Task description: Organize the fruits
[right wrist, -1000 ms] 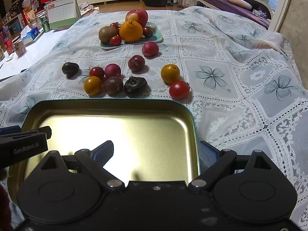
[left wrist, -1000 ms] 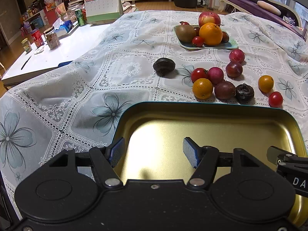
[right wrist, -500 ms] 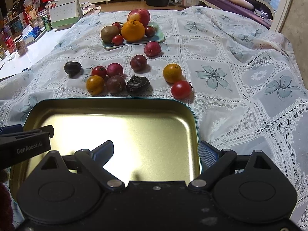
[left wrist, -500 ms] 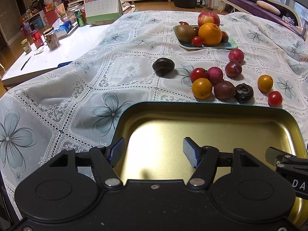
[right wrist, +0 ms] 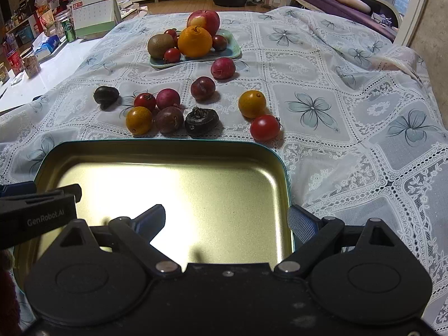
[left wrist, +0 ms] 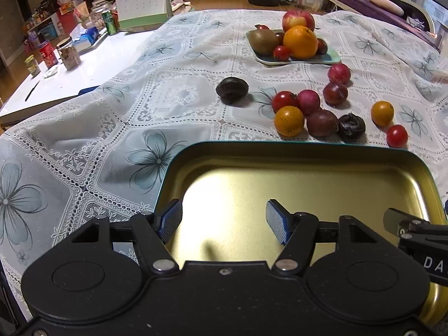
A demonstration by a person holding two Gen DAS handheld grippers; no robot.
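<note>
A gold tin tray with a teal rim lies on the lace tablecloth right in front of both grippers. My left gripper is open over the tray's left end, holding nothing. My right gripper is open too, one finger inside the tray and the other just outside its right wall. Loose fruits lie beyond the tray: a small orange, a purple passion fruit, a dark mangosteen, a red tomato and several more. A teal plate further back holds an apple, an orange and a kiwi.
A dark fruit lies apart to the left of the cluster. At far left a white table carries jars, cans and a desk calendar. Bare tablecloth stretches to the right of the fruits. A sofa stands behind.
Both views have shifted very slightly over the tray. The jaws are as wide as before and no fruit has moved.
</note>
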